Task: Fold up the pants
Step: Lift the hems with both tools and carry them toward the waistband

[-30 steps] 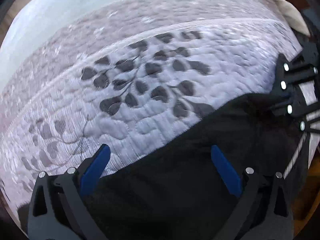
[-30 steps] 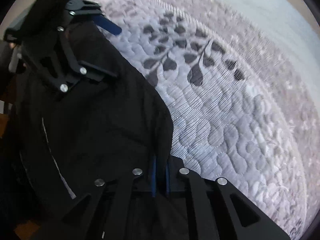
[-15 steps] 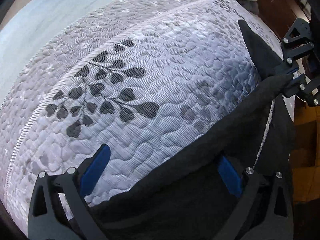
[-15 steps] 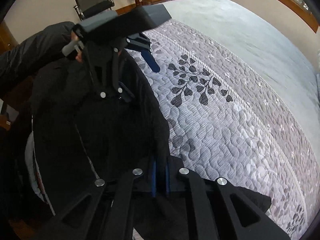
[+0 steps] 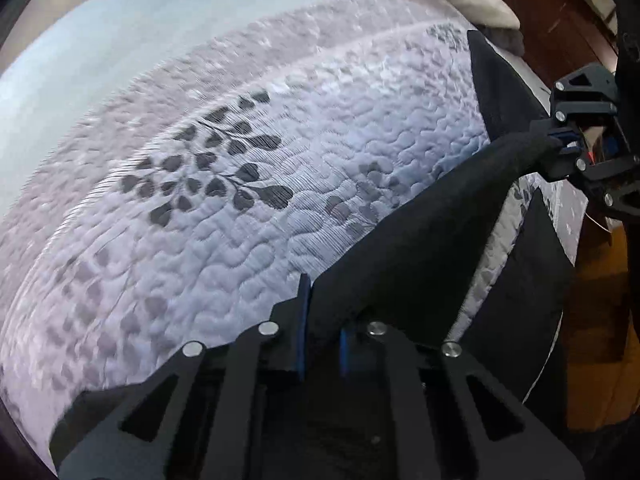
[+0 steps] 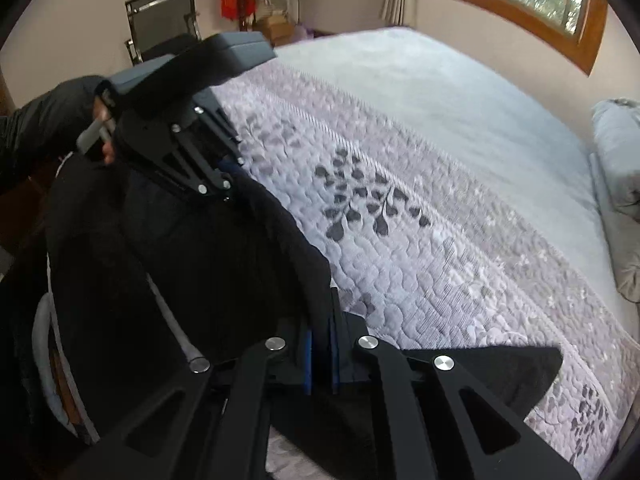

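Left gripper (image 5: 322, 340) and right gripper (image 6: 320, 354) each clamp the edge of the black pants (image 5: 420, 240), stretched betw. them above the quilted bed (image 5: 240, 240). Risk: thin bite (fabric only at pad tips), so cloth may slip out and bunch.

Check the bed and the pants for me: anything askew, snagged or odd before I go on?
Nothing stands out. Both the left gripper and the right gripper are shut on the black pants, whose edge runs between them above the quilted bed. One pointed corner lies loose on the quilt. No snag or tear shows.
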